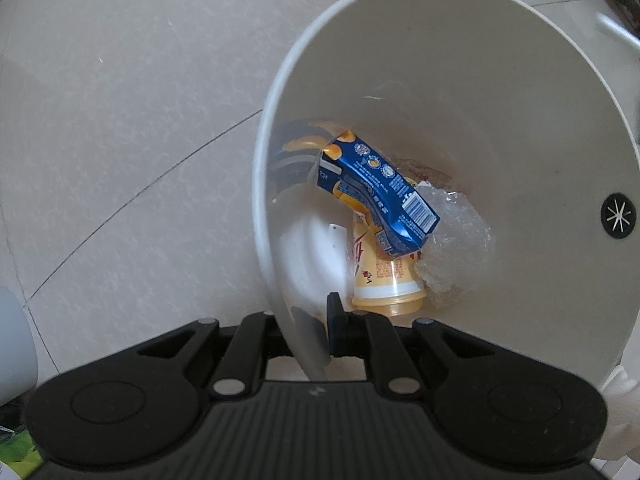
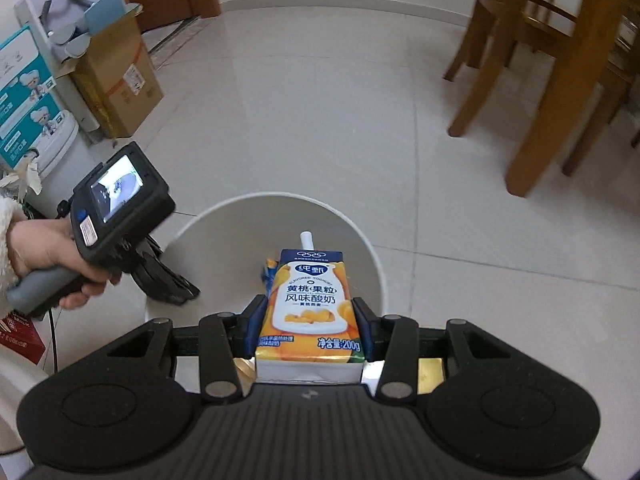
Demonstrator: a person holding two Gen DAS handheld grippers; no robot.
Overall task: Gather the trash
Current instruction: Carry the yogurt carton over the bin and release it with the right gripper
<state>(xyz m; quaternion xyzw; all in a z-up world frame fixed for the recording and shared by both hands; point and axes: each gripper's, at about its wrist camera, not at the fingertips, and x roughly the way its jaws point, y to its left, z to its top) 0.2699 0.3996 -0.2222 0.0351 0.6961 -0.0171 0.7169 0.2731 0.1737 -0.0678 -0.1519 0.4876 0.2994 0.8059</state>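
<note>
Right up against your right-hand camera is the right gripper point(image 2: 308, 330), and you've got it pinching a yogurt carton point(image 2: 308, 312) by its two sides, straw end pointing away from you, hanging over the near rim of the white bin point(image 2: 372, 264). That bin sits on the tiled floor point(image 2: 320, 120), with wooden chairs point(image 2: 552, 80) off toward the far right corner of the room and cardboard boxes point(image 2: 116, 80) along the left wall. Your left hand point(image 2: 44, 264) holds the left gripper point(image 1: 320, 320) pointing down, its fingers pressed together on the bin's left wall, one finger inside and the other outside. Down on the bin's bottom you've got a blue carton point(image 1: 376, 196) leaning across a yellow cup point(image 1: 384, 276), with crumpled clear plastic point(image 1: 452, 240) just beside them on the right.
</note>
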